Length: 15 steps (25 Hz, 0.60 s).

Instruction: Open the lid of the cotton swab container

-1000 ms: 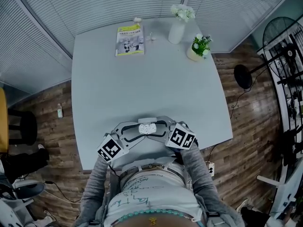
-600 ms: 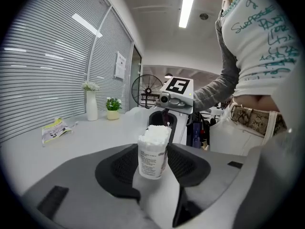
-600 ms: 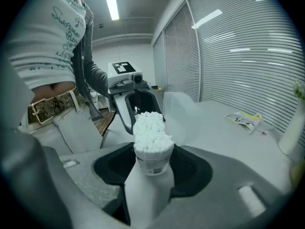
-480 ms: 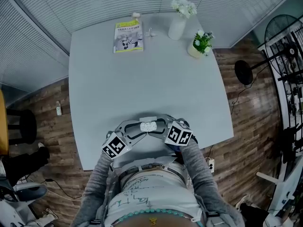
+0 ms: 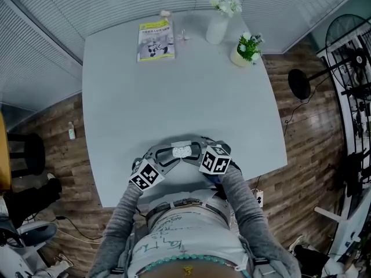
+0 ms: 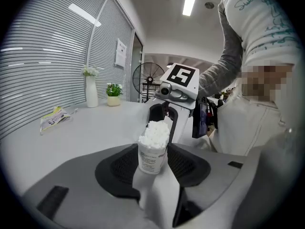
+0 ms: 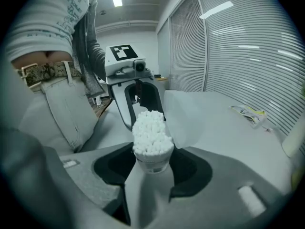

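Note:
The cotton swab container [image 5: 183, 152] is a small white tub packed with white swabs, held over the near edge of the grey table [image 5: 174, 97]. Its lid [image 7: 183, 116] stands open as a pale flap beside the swabs. My left gripper [image 5: 170, 155] grips the tub from the left and my right gripper [image 5: 195, 151] from the right. In the left gripper view the tub [image 6: 152, 151] sits between the black pads of the left gripper [image 6: 152, 162]. The right gripper view shows the tub [image 7: 152, 147] the same way in the right gripper [image 7: 152, 165].
At the table's far side lie a booklet [image 5: 155, 40], a small white item [image 5: 184, 36], a white vase of flowers [image 5: 217, 25] and a potted plant [image 5: 243, 50]. A standing fan [image 5: 301, 86] is on the wooden floor to the right. The person's body is close behind the near edge.
Both grippers have sunk together toward the table with the container still between them. The jaws stand as before.

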### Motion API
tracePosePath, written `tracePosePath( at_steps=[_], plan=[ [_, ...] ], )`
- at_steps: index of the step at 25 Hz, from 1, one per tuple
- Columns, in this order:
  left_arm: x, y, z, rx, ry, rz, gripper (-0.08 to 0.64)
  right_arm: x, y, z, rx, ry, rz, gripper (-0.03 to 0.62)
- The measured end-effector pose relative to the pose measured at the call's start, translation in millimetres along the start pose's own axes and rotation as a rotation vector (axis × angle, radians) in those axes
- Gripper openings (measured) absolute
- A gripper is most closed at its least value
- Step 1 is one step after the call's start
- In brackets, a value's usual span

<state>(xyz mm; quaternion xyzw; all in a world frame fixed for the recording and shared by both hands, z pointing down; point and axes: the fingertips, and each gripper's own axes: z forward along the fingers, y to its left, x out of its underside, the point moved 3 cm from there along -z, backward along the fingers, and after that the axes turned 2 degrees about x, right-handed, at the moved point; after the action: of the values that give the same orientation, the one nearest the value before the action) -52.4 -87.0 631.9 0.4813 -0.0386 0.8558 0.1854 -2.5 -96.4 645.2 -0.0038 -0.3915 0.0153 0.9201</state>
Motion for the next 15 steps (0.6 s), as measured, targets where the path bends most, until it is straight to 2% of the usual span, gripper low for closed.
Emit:
tracePosePath(
  at_steps=[15],
  plan=[
    [24.2, -3.4, 19.7, -0.017, 0.100, 0.009, 0.189, 24.5, 3.7, 20.4, -0.032, 0.089, -0.031, 0.218]
  ],
)
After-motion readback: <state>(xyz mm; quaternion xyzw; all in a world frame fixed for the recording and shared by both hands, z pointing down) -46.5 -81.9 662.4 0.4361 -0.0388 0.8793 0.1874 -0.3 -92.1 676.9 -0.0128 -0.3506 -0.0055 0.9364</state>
